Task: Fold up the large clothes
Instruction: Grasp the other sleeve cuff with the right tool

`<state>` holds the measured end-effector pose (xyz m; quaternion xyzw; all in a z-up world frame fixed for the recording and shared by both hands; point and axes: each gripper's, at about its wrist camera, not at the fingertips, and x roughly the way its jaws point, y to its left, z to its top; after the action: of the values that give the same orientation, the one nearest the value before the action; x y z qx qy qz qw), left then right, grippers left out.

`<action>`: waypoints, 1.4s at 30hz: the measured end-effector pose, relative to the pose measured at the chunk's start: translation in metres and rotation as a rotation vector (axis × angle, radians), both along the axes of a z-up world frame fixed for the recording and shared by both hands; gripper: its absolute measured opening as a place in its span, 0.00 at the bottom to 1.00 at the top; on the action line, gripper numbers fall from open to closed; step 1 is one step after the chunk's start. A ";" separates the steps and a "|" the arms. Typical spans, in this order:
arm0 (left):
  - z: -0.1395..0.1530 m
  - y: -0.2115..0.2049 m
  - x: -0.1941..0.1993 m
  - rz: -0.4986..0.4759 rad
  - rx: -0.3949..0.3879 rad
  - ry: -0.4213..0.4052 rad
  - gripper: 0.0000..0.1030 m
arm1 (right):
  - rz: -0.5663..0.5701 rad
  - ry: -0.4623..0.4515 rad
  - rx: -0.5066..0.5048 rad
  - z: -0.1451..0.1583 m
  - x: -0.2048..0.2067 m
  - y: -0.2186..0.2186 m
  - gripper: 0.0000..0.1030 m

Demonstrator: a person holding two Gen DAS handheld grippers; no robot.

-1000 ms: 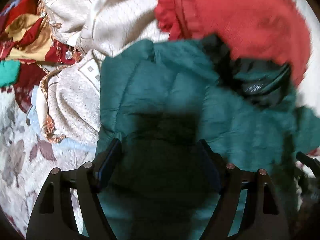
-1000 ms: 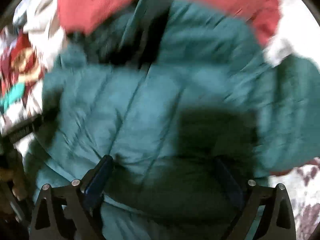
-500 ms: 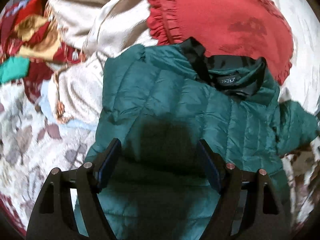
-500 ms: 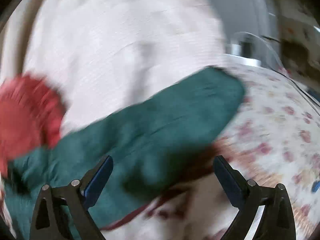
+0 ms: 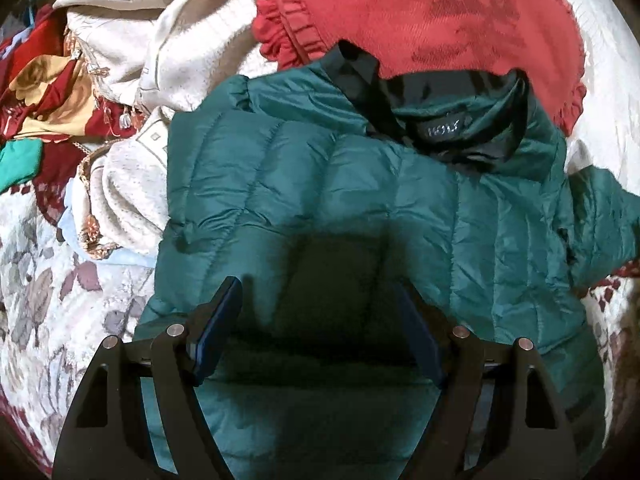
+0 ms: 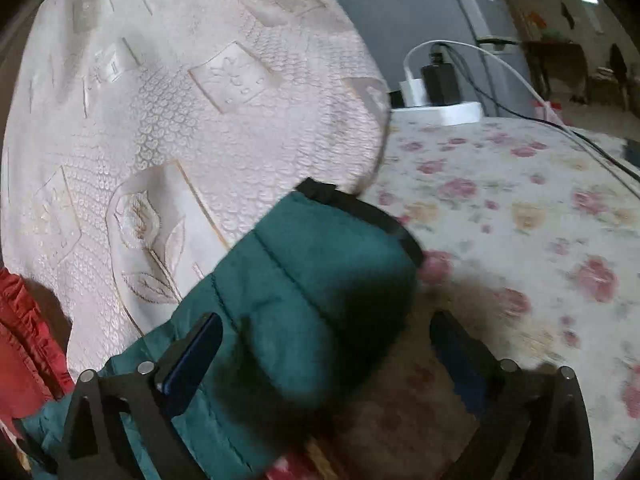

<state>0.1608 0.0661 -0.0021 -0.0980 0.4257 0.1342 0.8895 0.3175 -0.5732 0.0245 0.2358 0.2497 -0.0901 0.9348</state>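
Green jacket (image 5: 320, 184): quilted, spread on the flowered bed cover (image 5: 36, 280) with its black-lined collar (image 5: 448, 120) against a red cloth (image 5: 420, 12); one sleeve (image 6: 312, 280) reaches toward a cream blanket (image 6: 160, 100). Left gripper (image 5: 320, 320): fingers wide, above the jacket's body, gripping nothing. Right gripper (image 6: 324, 356): fingers wide, over the sleeve (contact unclear); power strip (image 6: 436, 112) beyond.

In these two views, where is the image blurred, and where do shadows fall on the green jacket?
Left wrist view: sharp; a dark shadow lies on the green jacket just ahead of the open left tongs. Right wrist view: the flowered bedcover at right is smeared by motion blur; the jacket sleeve is darkly shaded near the open right tongs; fisheye edges bend and darken.
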 end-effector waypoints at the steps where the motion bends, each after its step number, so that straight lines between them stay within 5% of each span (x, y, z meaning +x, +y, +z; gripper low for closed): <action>1: -0.001 0.000 0.002 0.002 -0.002 -0.001 0.76 | 0.017 0.003 -0.017 -0.001 0.005 0.004 1.00; 2: 0.000 0.001 0.002 0.011 -0.002 -0.004 0.76 | 0.029 0.006 -0.021 -0.002 0.008 0.006 0.98; 4: 0.000 0.004 0.003 0.024 -0.009 -0.011 0.76 | 0.048 0.019 -0.026 -0.003 0.009 0.011 0.67; 5: 0.001 0.007 0.002 0.031 -0.020 -0.012 0.76 | 0.038 0.044 -0.021 -0.004 0.009 0.011 0.32; 8: 0.003 0.015 -0.002 0.051 -0.048 -0.018 0.76 | 0.009 0.025 -0.041 0.003 -0.009 0.017 0.21; 14: 0.010 0.038 -0.012 0.108 -0.074 -0.026 0.76 | -0.026 -0.035 -0.170 0.060 -0.069 0.057 0.20; 20: 0.014 0.063 -0.032 0.187 -0.099 -0.029 0.76 | 0.097 -0.103 -0.044 0.093 -0.133 0.118 0.20; 25: 0.023 0.074 -0.043 0.200 -0.060 -0.047 0.76 | 0.304 -0.097 0.041 0.086 -0.164 0.210 0.20; 35: 0.016 0.092 -0.044 0.231 -0.088 -0.026 0.76 | 0.960 0.053 -0.016 0.008 -0.144 0.446 0.20; 38: 0.018 0.092 -0.039 0.221 -0.101 -0.029 0.76 | 0.948 0.109 -0.105 -0.011 -0.143 0.464 0.20; 40: 0.020 0.091 -0.037 0.218 -0.102 -0.039 0.76 | 0.811 0.139 -0.201 -0.011 -0.140 0.451 0.20; 41: 0.021 0.090 -0.036 0.214 -0.106 -0.043 0.76 | 0.747 0.140 -0.226 -0.004 -0.137 0.439 0.26; 42: 0.020 0.088 -0.036 0.211 -0.109 -0.044 0.76 | 0.677 0.132 -0.247 0.000 -0.133 0.424 0.46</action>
<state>0.1244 0.1541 0.0183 -0.1933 0.3999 0.2018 0.8729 0.1846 -0.1490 0.0245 0.0188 0.3606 0.1801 0.9150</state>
